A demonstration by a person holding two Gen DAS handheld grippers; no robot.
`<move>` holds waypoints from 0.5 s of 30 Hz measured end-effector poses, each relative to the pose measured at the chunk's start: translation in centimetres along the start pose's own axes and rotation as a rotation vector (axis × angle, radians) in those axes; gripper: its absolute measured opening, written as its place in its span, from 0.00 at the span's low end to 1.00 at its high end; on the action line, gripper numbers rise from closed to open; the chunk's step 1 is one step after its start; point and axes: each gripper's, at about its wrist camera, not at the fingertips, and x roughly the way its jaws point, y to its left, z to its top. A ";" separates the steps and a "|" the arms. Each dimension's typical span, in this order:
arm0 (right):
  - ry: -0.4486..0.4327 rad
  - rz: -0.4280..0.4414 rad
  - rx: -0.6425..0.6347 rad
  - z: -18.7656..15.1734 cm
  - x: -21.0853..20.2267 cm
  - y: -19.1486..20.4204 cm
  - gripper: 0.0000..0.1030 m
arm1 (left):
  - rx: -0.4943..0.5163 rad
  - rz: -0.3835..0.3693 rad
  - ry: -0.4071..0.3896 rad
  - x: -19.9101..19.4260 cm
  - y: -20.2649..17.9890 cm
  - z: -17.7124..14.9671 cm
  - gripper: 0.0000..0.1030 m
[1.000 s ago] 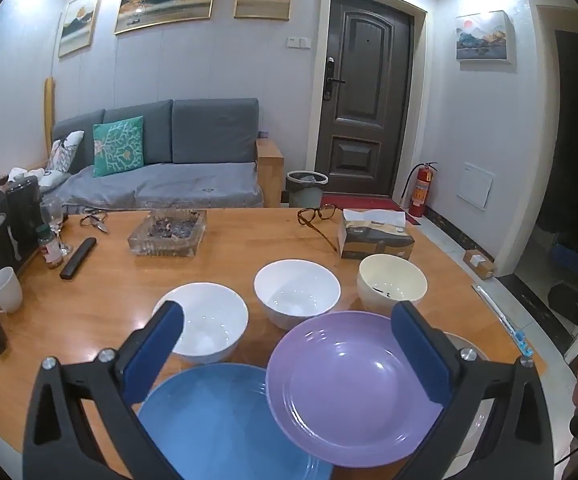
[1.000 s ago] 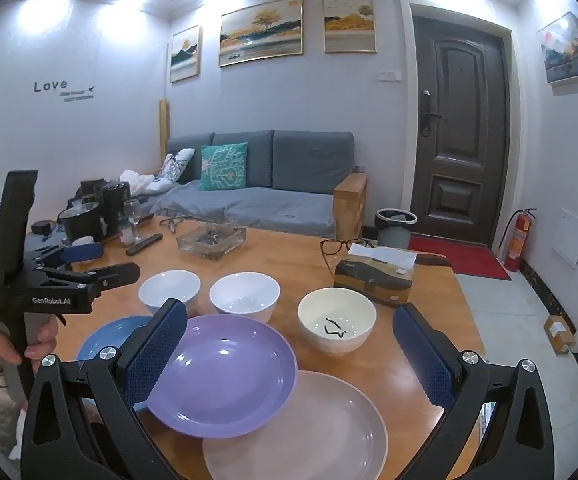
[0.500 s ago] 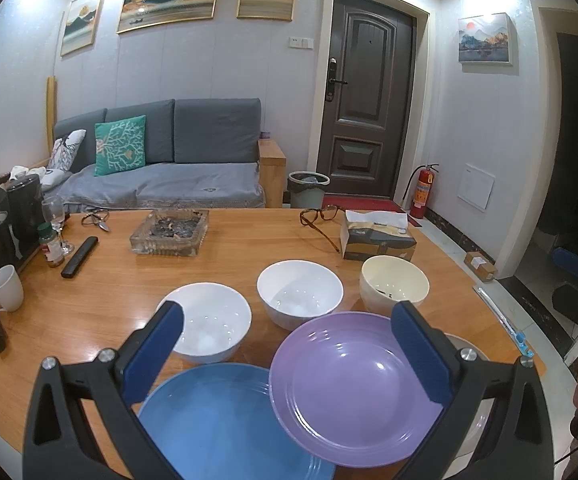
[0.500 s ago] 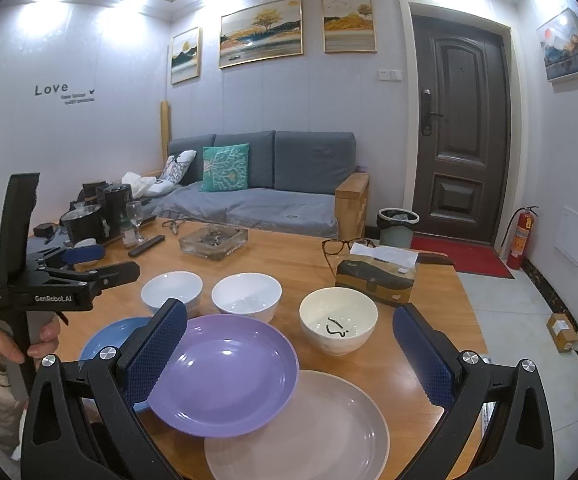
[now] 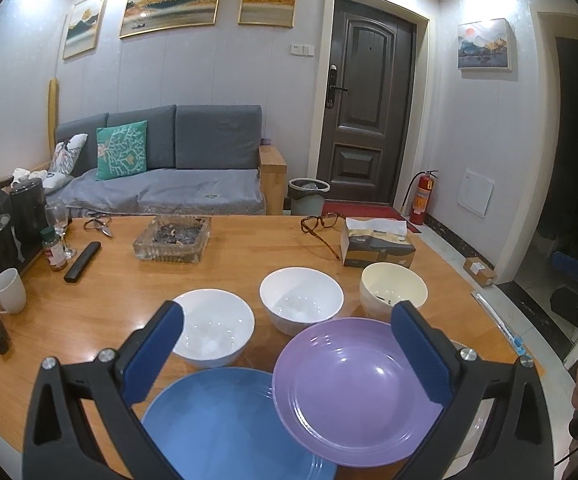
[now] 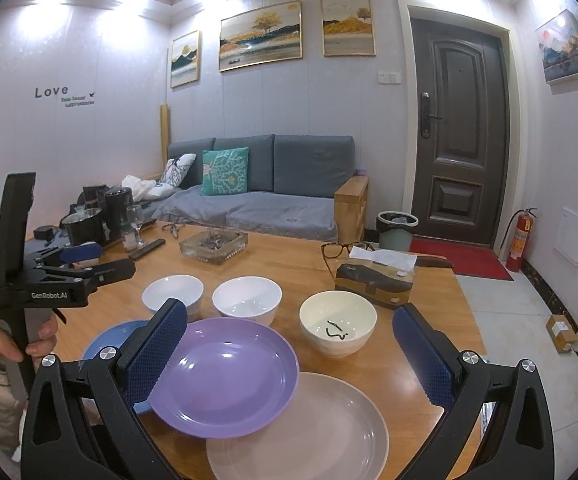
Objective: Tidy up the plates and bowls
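While both grippers hang over the near edge of the wooden table point(image 6: 289, 256), neither has hold of anything. The left gripper point(image 5: 289, 350) stands with its blue-padded jaws spread wide, framing air above the dishes; the right gripper point(image 6: 291, 354) is spread just as wide and equally empty.

Directly below and between the right gripper's jaws lies the shallow purple plate point(image 6: 225, 376), its near rim overlapping the broad pale pink plate point(image 6: 301, 428) and its left side overlapping the flat blue plate point(image 6: 109, 340). In the left wrist view the same purple plate sits toward the right jaw, with the blue plate under the middle of the gripper's span.

Beyond the plates three bowls stand in a row, apart from one another: a white ceramic bowl point(image 5: 213, 326) on the left, a second white bowl point(image 5: 301, 300) in the middle, and a cream bowl with a dark squiggle inside point(image 6: 337, 328) on the right.

By my reading, the sorting has barely begun, if at all: the plates only lap over each other rather than forming a stack, and no bowl is nested. Still to do are gathering the three plates into one pile and nesting the three bowls. The purple plate looks the nearest candidate for either gripper.
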 end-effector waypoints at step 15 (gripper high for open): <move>0.002 0.002 0.001 0.1 -0.3 0.1 0.99 | 0.000 -0.004 0.003 -0.2 -0.1 0.2 1.00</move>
